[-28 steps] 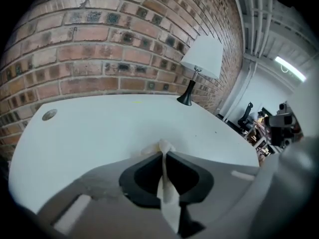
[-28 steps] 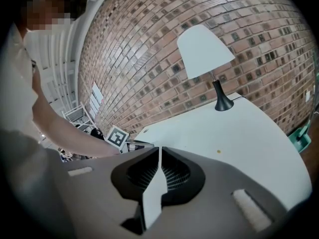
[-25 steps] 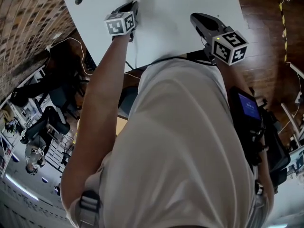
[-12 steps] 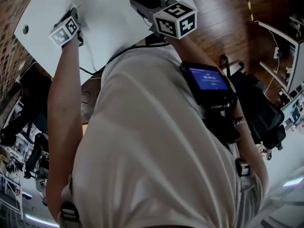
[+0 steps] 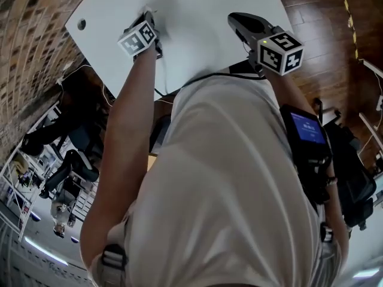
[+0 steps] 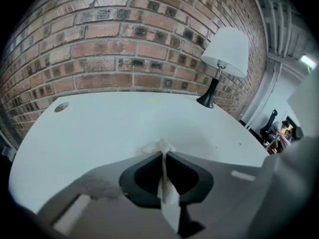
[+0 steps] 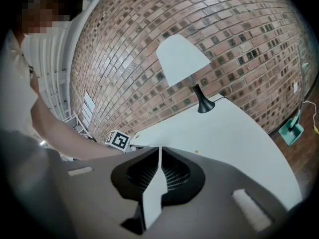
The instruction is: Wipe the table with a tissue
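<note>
Left gripper view, pinched tissue (image 6: 162,150), unclear in head view

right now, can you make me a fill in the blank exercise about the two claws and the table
The left claw is shut on a ___.
The right claw has its jaws together and holds ___.
The lamp stands on the white table in front of a ___ wall.
Missing words: tissue; nothing; brick.
</note>
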